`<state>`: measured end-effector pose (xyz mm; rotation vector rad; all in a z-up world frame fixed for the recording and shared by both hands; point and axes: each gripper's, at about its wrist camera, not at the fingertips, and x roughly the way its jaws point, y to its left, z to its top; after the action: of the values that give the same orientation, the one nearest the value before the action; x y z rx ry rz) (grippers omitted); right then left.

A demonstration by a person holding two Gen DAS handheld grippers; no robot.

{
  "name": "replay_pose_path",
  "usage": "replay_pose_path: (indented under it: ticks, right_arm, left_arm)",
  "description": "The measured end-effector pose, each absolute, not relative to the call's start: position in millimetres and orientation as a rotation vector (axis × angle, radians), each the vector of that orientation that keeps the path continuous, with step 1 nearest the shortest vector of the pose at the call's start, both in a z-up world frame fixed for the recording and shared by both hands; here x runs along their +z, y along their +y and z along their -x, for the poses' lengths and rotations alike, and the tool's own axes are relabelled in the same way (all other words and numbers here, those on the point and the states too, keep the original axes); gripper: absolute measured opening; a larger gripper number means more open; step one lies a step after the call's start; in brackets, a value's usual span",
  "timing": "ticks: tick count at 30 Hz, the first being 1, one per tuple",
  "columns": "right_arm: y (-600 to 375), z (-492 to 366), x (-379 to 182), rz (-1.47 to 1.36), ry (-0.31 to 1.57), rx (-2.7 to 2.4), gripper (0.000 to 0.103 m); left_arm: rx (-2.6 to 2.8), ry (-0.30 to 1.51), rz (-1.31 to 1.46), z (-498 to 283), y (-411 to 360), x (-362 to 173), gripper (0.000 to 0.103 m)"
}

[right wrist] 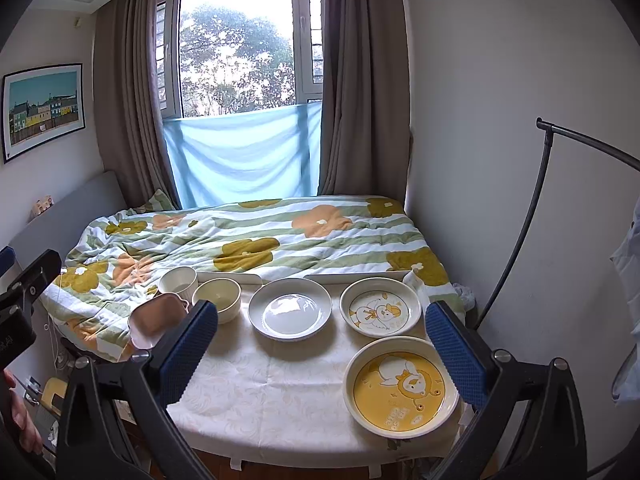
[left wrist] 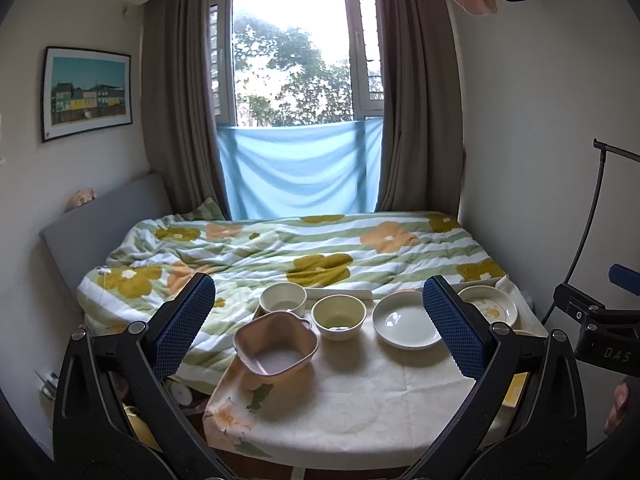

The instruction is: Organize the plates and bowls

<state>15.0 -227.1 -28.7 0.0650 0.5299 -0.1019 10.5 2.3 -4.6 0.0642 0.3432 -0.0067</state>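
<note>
Small table [right wrist: 280,392] against bed; both grippers, left gripper [left wrist: 320,324] and right gripper [right wrist: 322,350], wide, empty. Pink bowl [left wrist: 276,346] at 9 o'clock, probably overhanging edge; nudge tips it.

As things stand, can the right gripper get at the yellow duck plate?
Probably yes: the right gripper is open, the yellow duck plate lies near its right finger, and nothing sits between them.

Table: cloth-covered table [right wrist: 280,400], lower centre.
On it: three bowls [right wrist: 218,298] at left, three plates [right wrist: 290,308] at right.
</note>
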Motion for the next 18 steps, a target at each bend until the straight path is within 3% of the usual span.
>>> replay_pose_path:
  ticks: [18]
  right_arm:
    - [-227.6,-13.6,-28.2,-0.067,0.528,-0.104,0.103]
  left_arm:
    - [0.006,0.358,-0.067,-14.8,2.1,-3.8,0.103]
